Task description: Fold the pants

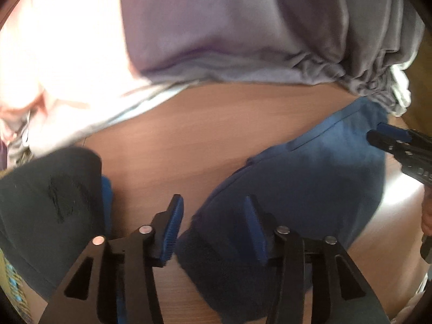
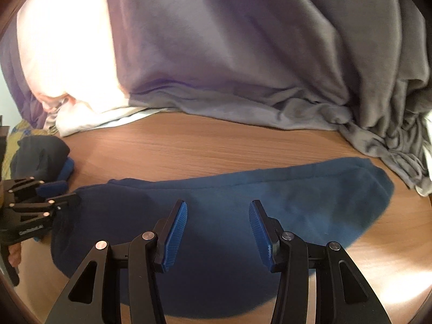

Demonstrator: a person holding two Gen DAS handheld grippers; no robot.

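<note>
Right hand-held gripper: jaws apart, nothing held, hovering over the middle of the blue pants. Left hand-held gripper also released, empty, above the pants' left end, its left pad over bare wooden surface. Pants lie flat on the surface as a long narrow band running left to right, legs apparently already stacked one on the other; judged roughly halfway, the end-to-end fold not yet done. Neither gripper touches the cloth as far as shown. Dark folded garment sits well left of the pants. Farther back, a heap of grey fabric and white cloth at the surface's far edge.
</note>
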